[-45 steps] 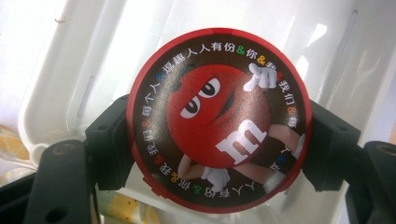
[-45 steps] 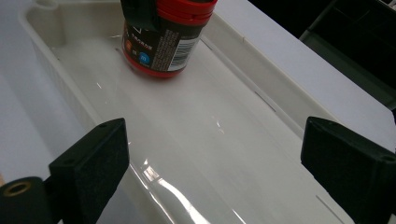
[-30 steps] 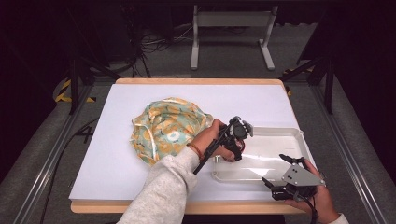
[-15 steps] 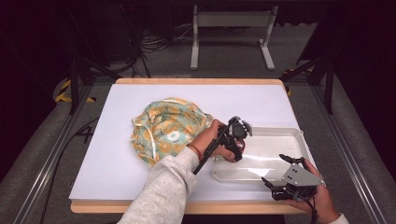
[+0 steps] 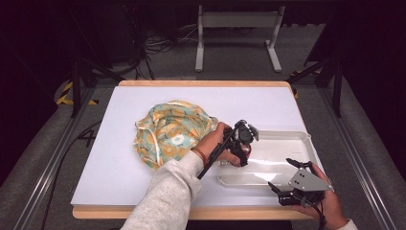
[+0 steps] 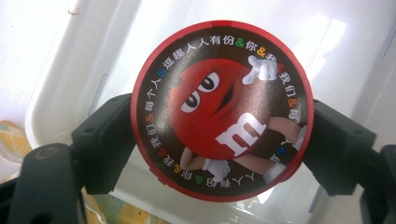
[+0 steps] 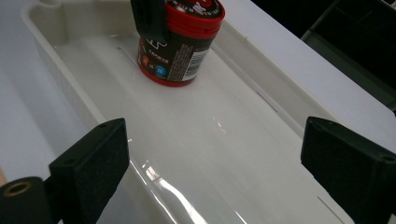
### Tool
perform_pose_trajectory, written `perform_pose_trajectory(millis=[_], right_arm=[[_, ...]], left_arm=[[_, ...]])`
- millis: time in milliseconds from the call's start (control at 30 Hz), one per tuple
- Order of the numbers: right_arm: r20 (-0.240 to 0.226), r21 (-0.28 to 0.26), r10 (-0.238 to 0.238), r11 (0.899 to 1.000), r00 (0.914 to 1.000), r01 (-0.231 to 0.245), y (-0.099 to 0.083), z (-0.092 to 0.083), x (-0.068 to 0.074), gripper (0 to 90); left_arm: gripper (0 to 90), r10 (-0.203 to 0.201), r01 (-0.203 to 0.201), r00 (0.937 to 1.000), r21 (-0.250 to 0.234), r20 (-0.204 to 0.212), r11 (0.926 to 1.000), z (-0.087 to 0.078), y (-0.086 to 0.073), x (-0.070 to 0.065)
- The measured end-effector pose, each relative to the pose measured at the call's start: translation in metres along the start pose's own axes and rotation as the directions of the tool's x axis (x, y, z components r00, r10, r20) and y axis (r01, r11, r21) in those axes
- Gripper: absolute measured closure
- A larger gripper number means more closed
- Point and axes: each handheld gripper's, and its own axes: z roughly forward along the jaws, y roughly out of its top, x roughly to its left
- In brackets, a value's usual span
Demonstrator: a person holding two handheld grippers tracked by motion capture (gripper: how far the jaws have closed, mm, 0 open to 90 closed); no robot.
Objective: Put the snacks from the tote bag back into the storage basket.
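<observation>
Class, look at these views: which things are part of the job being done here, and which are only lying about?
In the job:
- candy tub, red-lidded, clamped by the left gripper
- white tray, under the tub

Lying about:
- patterned cloth, bunched beside the tray
- right gripper, open, idle at the tray's near edge

Left arm (image 5: pixel 165 196): light grey knit sleeve, red band at wrist. Left gripper (image 6: pixel 219 140): black, blocky jaws w/ flat matte pads (image 6: pixel 109 140), round screw boss at lower left; black cable (image 5: pixel 215 155) trailing. Right gripper (image 5: pixel 294 184): black body, grey three-cornered plate w/ small screws on top. Right cuff (image 5: pixel 352 225): pale.
</observation>
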Motion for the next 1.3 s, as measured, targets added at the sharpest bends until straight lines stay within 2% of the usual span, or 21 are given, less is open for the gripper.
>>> perform_pose_trajectory(millis=[167, 467, 767, 933, 1033, 1100, 1300], right_arm=[[0.001, 0.0, 0.001, 1.0, 1.0, -0.001, 0.0, 0.0, 0.0, 8.3], [-0.005, 0.0, -0.003, 1.0, 1.0, 0.003, 0.001, 0.001, 0.0, 8.3], [-0.011, 0.002, -0.008, 1.0, 0.9999, 0.008, 0.002, 0.003, 0.001, 8.3], [-0.01, 0.003, -0.007, 1.0, 0.9999, 0.007, 0.002, 0.003, 0.001, 8.3], [-0.011, 0.004, -0.007, 1.0, 0.9999, 0.007, 0.002, 0.003, 0.001, 8.3], [-0.011, 0.006, -0.007, 1.0, 0.9999, 0.007, 0.002, 0.003, 0.002, 8.3], [-0.008, 0.006, -0.006, 1.0, 0.9999, 0.006, 0.002, 0.003, 0.002, 8.3]], left_arm=[[13.8, -0.001, 0.001, 1.0, -0.004, -0.01, 1.0, -0.004, -0.001, -0.001], [8.5, -0.013, 0.011, 0.9986, -0.03, -0.051, 0.9995, -0.018, -0.008, -0.002], [7.3, -0.038, 0.033, 0.9969, -0.07, -0.068, 0.997, -0.034, -0.023, 0.002], [7.0, -0.04, 0.032, 0.9945, -0.085, -0.097, 0.9959, -0.042, -0.031, 0.003], [6.7, -0.05, 0.042, 0.9932, -0.081, -0.105, 0.9959, -0.048, -0.037, 0.004], [6.7, -0.044, 0.035, 0.9914, -0.073, -0.124, 0.9967, -0.051, -0.041, 0.004], [6.7, -0.04, 0.03, 0.9894, -0.076, -0.14, 0.9966, -0.061, -0.054, 0.003]])
